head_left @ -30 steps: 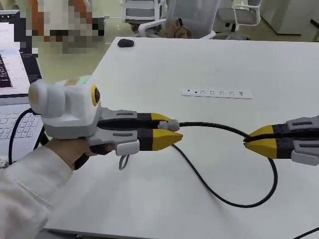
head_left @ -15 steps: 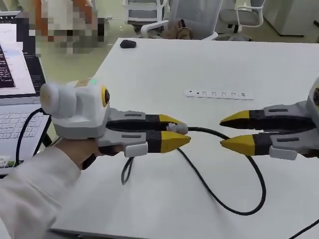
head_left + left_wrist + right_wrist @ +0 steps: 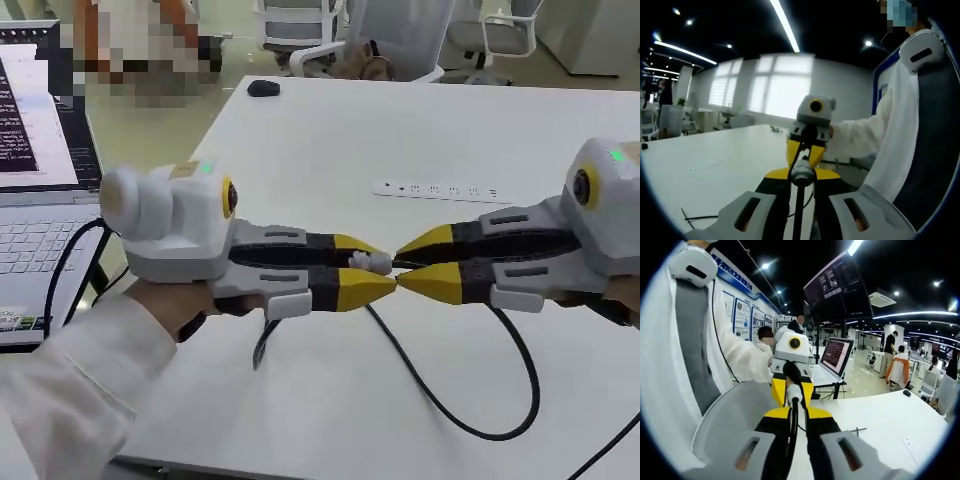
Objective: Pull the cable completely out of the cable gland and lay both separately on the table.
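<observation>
Over the white table [image 3: 330, 130], holds the left grey-and-yellow gripper [image 3: 383, 267] tip to tip with the matching right gripper [image 3: 402, 268]. Straddles the thin black cable [image 3: 485, 436] with the right's slightly parted jaws. Pinches the small pale cable gland [image 3: 372, 263], threaded on that cable, between the left's.

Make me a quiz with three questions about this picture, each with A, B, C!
1. Where is the power strip? A) on the laptop B) on the table C) on a chair
2. What colour is the cable? A) red B) black C) green
3. What is the left claw doing? A) gaping wide B) lying flat on the table C) shut on the gland
Answers: 1 B, it lies on the white tabletop; 2 B, its loop is black; 3 C, its tips pinch the gland.
</observation>
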Demonstrator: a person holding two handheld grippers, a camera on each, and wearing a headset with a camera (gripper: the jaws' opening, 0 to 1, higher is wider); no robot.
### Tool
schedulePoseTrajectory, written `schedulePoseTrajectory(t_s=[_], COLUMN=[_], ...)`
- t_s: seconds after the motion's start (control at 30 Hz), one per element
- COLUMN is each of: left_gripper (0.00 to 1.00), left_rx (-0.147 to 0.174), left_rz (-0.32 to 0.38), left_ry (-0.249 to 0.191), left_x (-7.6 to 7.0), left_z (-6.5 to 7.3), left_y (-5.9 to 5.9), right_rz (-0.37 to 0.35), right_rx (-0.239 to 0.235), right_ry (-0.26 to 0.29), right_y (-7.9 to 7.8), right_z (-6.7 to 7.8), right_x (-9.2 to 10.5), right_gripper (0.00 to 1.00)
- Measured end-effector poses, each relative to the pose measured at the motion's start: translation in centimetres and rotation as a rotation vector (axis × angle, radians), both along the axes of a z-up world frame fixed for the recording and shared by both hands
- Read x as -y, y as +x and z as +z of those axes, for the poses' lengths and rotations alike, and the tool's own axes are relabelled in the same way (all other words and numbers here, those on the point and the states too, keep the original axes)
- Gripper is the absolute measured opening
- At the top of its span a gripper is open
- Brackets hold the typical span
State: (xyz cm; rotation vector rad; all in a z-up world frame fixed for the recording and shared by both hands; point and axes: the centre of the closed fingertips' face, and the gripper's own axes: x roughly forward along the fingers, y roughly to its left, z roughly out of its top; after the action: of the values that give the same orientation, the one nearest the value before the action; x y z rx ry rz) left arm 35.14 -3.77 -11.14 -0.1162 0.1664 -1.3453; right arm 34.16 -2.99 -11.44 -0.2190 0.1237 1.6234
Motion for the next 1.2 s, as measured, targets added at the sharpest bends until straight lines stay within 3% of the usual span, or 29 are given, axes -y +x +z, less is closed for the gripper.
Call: schedulePoseTrajectory(t_s=[0.23,0.7,0.97,1.2], left_gripper=[0.18,0.18,0.18,0.18], left_rx=[-0.007,-0.009,-0.009,-0.013], left_rz=[0.001,-0.004,0.014,0.015], left_ry=[-0.002,-0.004,0.000,0.009], left_x=[0.0,-0.1,-0.8,-1.1], left_z=[-0.1,-0.2,-0.2,-0.5], left_y=[0.2,0.3,0.8,0.7], right_rz=[0.000,0.003,-0.029,-0.044], right_rx=[-0.005,-0.029,-0.040,-0.026], right_ry=[0.014,0.024,0.022,-0.010], right_y=[0.0,0.2,1.0,1.3], right_z=[0.0,0.0,-0.4,-1.6], right_x=[-0.2,0.1,1.6,3.5], right_gripper=[0.04,0.03,0.03,0.03])
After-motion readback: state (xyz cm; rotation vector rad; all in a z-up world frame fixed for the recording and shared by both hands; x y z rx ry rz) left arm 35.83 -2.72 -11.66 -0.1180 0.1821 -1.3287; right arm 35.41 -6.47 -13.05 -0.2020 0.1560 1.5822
